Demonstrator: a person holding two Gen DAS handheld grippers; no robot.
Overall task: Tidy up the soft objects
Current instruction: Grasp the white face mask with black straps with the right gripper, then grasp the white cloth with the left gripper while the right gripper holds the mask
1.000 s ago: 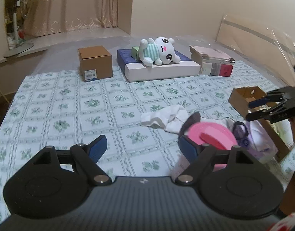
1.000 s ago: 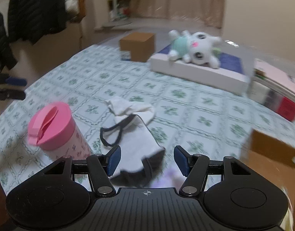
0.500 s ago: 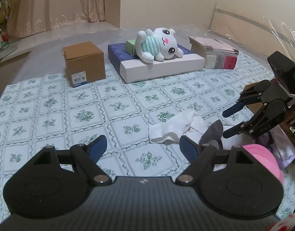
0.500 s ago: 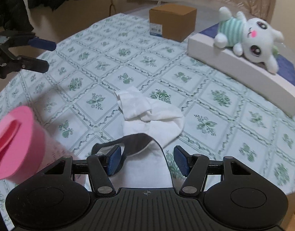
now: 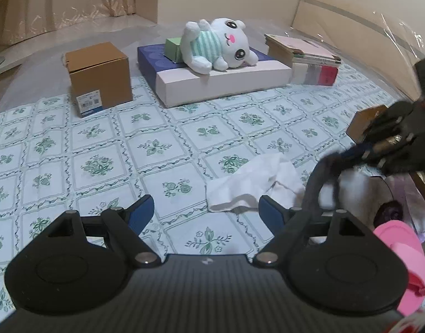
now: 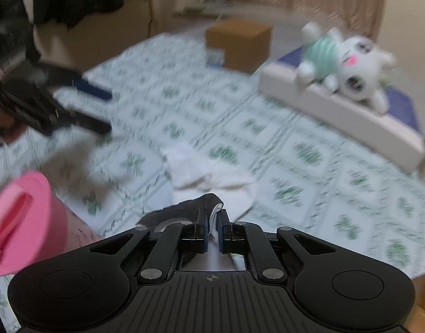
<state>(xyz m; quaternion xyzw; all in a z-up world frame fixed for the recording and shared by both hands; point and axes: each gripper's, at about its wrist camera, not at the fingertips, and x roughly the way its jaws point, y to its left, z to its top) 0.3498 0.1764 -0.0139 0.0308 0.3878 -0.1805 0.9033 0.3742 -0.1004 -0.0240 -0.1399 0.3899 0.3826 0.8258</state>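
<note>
Early days — right gripper (image 6: 211,229) clamped on dark-trimmed sock (image 6: 195,208), left gripper (image 5: 205,211) spread empty; white cloth (image 5: 254,186) mid-frame, plush bunny (image 5: 218,45) upper centre untouched.

So the right gripper (image 6: 211,226) isn't spread open over the cloth anymore, its jaws are now pinched tight on the dark-trimmed white garment (image 6: 212,208), and that dark edge is pulled up off the tablecloth (image 5: 156,149). The left gripper (image 5: 205,211) sits closer to the crumpled white cloth (image 5: 254,186).
</note>
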